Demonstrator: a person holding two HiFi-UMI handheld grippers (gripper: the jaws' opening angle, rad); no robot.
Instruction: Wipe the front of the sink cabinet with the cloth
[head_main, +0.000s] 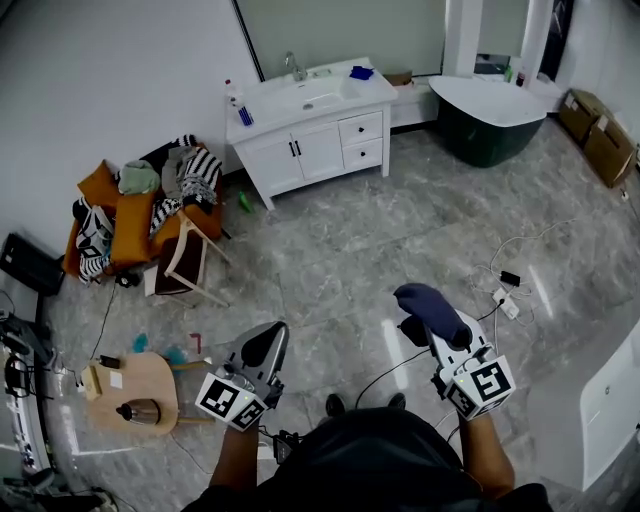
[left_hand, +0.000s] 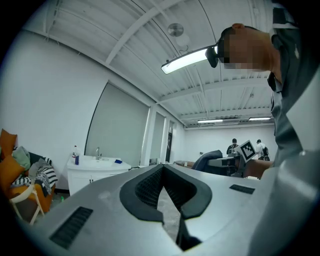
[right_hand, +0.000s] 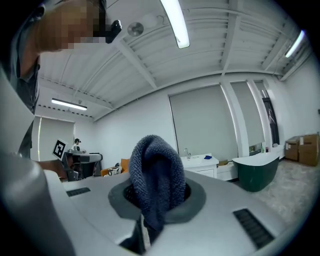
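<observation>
- By my reading, wiping has not begun. The white sink cabinet with dark handles (head_main: 318, 148) stands at the far wall, well apart from the person, with grey tiled floor (head_main: 330, 260) between.
- The dark blue knitted cloth (head_main: 431, 310) is ready, bunched and clamped in the right gripper (head_main: 425, 325), near right.
- The left gripper (head_main: 264, 345), near left, has its jaws together on nothing.
- Left to do: approach, press the cloth to the doors and drawers, and wipe.
- Only the head view shows that gap. The right gripper view shows the cloth folded upward between the jaws.
</observation>
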